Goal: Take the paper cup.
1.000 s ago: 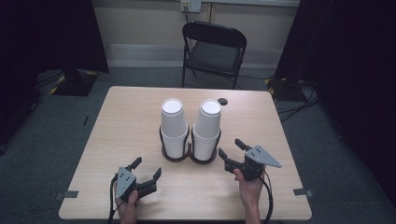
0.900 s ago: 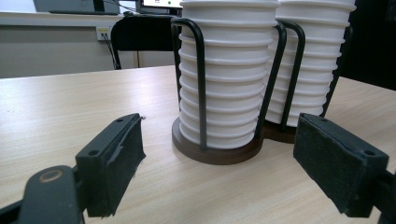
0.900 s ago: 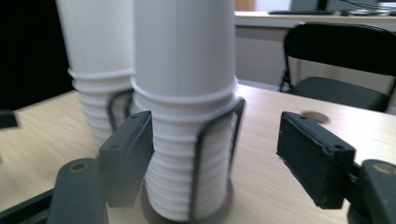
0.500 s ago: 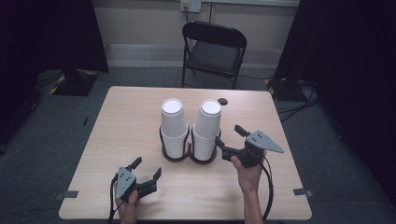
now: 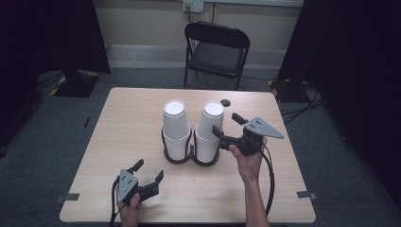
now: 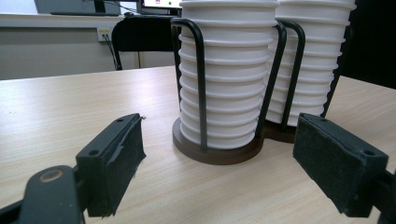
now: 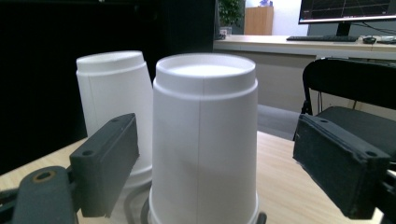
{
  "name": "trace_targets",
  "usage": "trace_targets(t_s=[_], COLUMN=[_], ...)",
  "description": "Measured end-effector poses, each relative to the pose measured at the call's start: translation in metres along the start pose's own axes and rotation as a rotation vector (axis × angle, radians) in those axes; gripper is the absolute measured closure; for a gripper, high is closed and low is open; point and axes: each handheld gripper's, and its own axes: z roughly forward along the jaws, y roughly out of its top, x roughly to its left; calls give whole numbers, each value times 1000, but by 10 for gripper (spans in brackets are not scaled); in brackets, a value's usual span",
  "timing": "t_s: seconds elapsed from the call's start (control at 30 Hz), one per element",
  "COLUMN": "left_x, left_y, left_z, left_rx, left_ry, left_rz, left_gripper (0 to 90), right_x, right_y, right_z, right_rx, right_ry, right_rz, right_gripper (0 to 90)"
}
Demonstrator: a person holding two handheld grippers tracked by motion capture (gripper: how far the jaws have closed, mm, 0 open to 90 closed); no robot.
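Cup stack (image 5: 208, 130) between right fingers (image 5: 218, 131), untouched; table edges distant.

A wooden table (image 5: 132, 142) stood on grey carpet (image 5: 42, 142). Beyond its far edge a black folding chair (image 5: 215, 52) faced a pale wall (image 5: 142, 23) with an outlet (image 5: 193, 5). Black curtains (image 5: 47, 33) hung left and right.

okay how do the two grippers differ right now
The right gripper is raised beside the right cup stack, its jaws either side of the top cup without touching; the left gripper sits low near the table's front edge, apart from both stacks. Both are open.
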Motion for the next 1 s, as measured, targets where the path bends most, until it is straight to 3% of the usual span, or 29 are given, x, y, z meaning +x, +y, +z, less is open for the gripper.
trace_targets(t_s=[0.57, 0.87, 1.0], left_x=[0, -1, -1], left_y=[0, 0, 0], left_z=[0, 0, 0], left_rx=[-2, -3, -2], left_ry=[-3, -2, -1], left_rz=[3, 9, 12], left_gripper=[160, 160, 160], right_x=[-3, -3, -2], right_y=[6, -6, -11], right_z=[34, 53, 55], right_rx=[52, 114, 111], right_ry=[63, 75, 68], right_rz=[29, 28, 26], right_gripper=[137, 134, 130])
